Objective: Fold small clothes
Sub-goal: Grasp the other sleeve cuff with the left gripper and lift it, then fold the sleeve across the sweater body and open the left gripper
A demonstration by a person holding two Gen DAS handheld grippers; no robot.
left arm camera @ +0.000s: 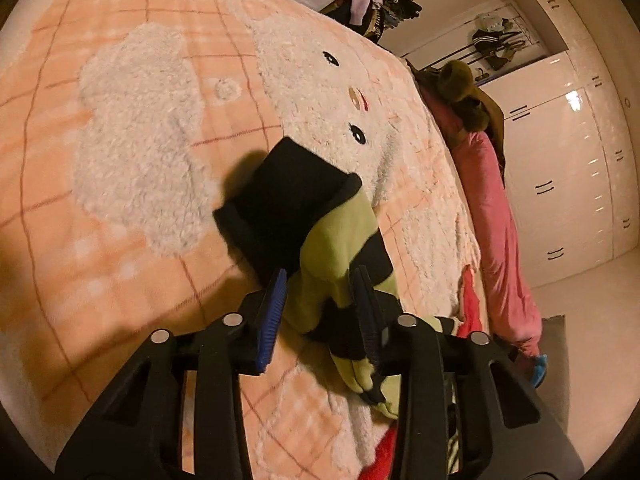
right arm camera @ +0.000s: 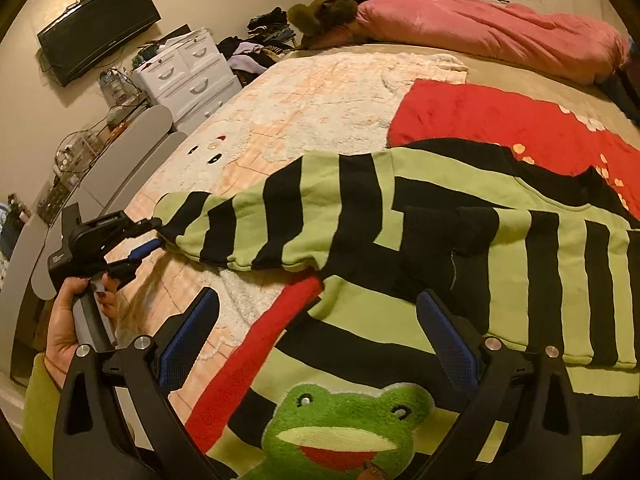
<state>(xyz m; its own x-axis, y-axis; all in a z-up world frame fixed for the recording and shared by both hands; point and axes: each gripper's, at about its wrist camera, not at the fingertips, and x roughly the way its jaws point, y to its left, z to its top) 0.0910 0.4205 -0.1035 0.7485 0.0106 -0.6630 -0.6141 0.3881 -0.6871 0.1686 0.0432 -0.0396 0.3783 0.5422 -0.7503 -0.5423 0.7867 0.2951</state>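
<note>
- Striped sweater [right arm camera: 440, 216], green and black, lies spread on the bed, its body low and right in the right wrist view and a plush frog face [right arm camera: 344, 428] sewn on its front.
- One sleeve [right arm camera: 256, 224] stretches out leftward across the blanket, its cuff end reaching the left gripper [right arm camera: 150, 234].
- From the left wrist view, the sleeve's black cuff [left arm camera: 288, 200] stands up ahead of the blue pads [left arm camera: 272, 312], and the striped cloth runs back between them; the left gripper [left arm camera: 320, 300] appears clamped on the sleeve, though a gap shows on one side.
- A hand [right arm camera: 76, 320] in a green cuff holds the left gripper's handle at the left edge of the right wrist view.
- Right gripper [right arm camera: 316, 320] hovers over the sweater's front just above the frog, its fingers spread wide apart with nothing between them.
- A red cloth [right arm camera: 500, 120] lies under and beyond the sweater.
- Beneath both is a peach checked blanket [left arm camera: 120, 208] with a fluffy white bear pattern.
- A pink duvet [right arm camera: 500, 36] is bunched along the far side of the bed.
- White drawers [right arm camera: 188, 76] and a wall-mounted television [right arm camera: 96, 28] stand beyond.
</note>
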